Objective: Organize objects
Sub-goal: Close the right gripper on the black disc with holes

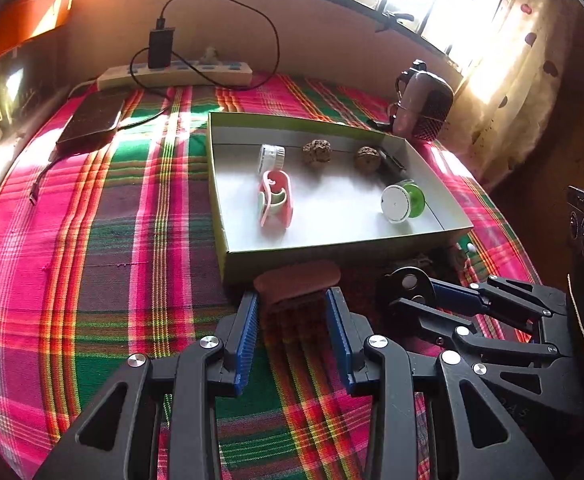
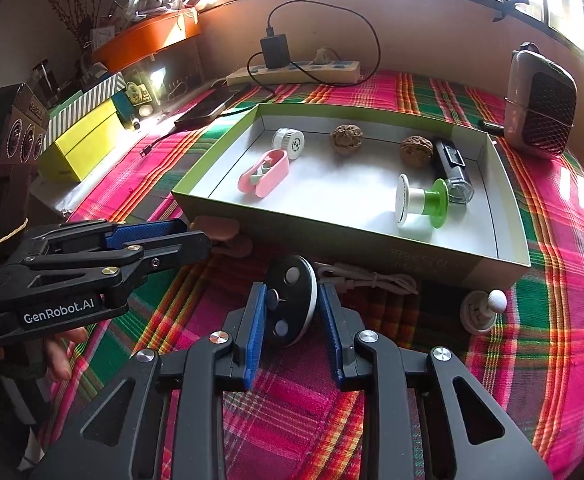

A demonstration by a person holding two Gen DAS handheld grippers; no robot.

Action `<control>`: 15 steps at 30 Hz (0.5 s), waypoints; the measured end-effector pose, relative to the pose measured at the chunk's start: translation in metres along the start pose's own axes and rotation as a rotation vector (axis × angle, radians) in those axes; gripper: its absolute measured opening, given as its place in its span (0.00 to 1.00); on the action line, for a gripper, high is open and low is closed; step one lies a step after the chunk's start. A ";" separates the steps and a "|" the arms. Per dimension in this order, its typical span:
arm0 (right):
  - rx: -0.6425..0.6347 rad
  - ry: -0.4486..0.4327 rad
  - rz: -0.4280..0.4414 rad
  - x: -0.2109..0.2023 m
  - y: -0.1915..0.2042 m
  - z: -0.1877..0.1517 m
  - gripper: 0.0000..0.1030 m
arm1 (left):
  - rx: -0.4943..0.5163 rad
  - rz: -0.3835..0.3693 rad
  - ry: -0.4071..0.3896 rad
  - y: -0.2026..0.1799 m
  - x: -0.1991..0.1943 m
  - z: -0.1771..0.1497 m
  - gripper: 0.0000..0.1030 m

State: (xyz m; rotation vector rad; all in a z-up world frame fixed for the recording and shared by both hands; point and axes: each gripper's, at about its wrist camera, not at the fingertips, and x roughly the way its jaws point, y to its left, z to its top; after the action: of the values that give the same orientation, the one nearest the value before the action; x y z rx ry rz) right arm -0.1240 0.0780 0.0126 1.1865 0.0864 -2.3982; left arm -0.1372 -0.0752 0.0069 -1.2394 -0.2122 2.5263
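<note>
A shallow green box (image 1: pixel 228 236) (image 2: pixel 503 184) lies on the plaid cloth and holds a pink clip (image 1: pixel 274 200) (image 2: pixel 266 174), a white reel (image 1: pixel 270 158) (image 2: pixel 290 142), two walnuts (image 1: pixel 316 152) (image 2: pixel 346 138), a green spool (image 1: pixel 403 202) (image 2: pixel 421 200) and a black device (image 2: pixel 451 172). My left gripper (image 1: pixel 292 308) (image 2: pixel 200 236) is open around a brown oblong piece (image 1: pixel 297 280) (image 2: pixel 220 232) in front of the box. My right gripper (image 2: pixel 292 308) (image 1: pixel 407 292) is shut on a black and white disc (image 2: pixel 290 304) (image 1: pixel 407 282), tilted on edge.
A white coiled cable (image 2: pixel 367 280) and a white knob on a base (image 2: pixel 481 312) lie by the box's near wall. A power strip with charger (image 1: pixel 176 72) (image 2: pixel 295 68), a phone (image 1: pixel 92 120), a small heater (image 2: pixel 541 104) and stacked boxes (image 2: pixel 84 136) surround the cloth.
</note>
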 end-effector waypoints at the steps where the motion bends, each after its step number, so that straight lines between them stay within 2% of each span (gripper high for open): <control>1: 0.002 -0.001 -0.001 -0.001 -0.001 -0.001 0.27 | 0.009 -0.005 0.001 -0.003 0.000 -0.001 0.31; 9: 0.014 0.000 -0.003 -0.004 -0.006 -0.005 0.27 | 0.066 -0.034 0.027 -0.018 0.000 -0.009 0.31; 13: 0.019 -0.002 -0.006 -0.006 -0.010 -0.008 0.27 | 0.123 0.040 0.004 -0.022 -0.005 -0.009 0.31; 15: 0.023 -0.002 -0.007 -0.007 -0.011 -0.009 0.27 | 0.130 0.046 -0.001 -0.020 -0.005 -0.007 0.31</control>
State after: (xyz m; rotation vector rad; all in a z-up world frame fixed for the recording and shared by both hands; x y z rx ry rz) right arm -0.1188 0.0927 0.0107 1.1960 0.0625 -2.4129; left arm -0.1242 -0.0588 0.0120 -1.2062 -0.0192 2.5347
